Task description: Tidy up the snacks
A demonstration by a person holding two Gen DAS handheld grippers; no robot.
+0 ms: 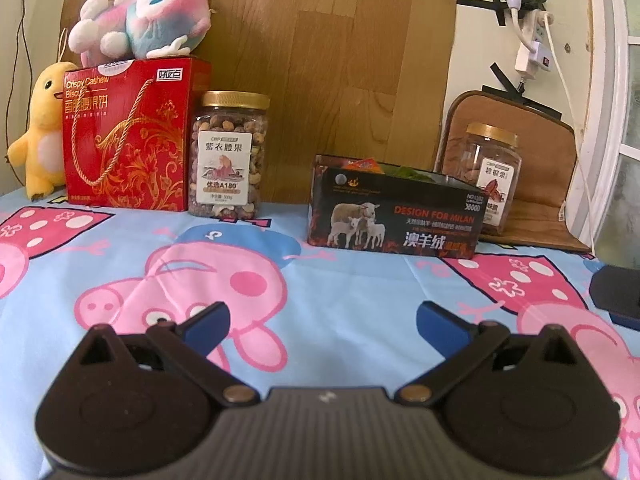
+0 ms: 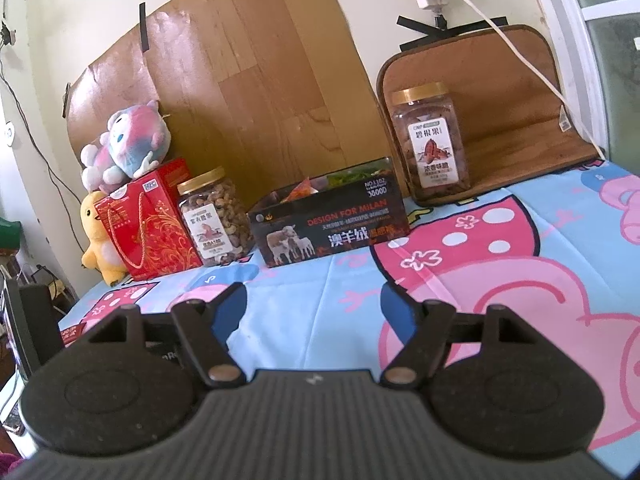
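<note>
An open black box (image 1: 394,218) (image 2: 330,220) with sheep printed on its side stands at the back of the table, with snack packets showing inside it. Left of it a cashew jar (image 1: 228,156) (image 2: 216,218) with a gold lid stands next to a red biscuit gift box (image 1: 128,132) (image 2: 150,228). A pecan jar (image 1: 490,176) (image 2: 430,144) stands right of the black box on a brown mat (image 1: 532,152) (image 2: 520,120). My left gripper (image 1: 322,316) and right gripper (image 2: 314,308) hover open over the cloth, well short of the box, with nothing between their blue pads.
A cartoon-pig cloth (image 1: 320,280) (image 2: 520,240) covers the table. A pink-blue plush (image 1: 140,20) (image 2: 124,148) sits on the red box and a yellow plush (image 1: 40,128) (image 2: 98,240) stands beside it. A cardboard sheet and cables back the wall. A dark object (image 1: 618,292) lies at the right edge.
</note>
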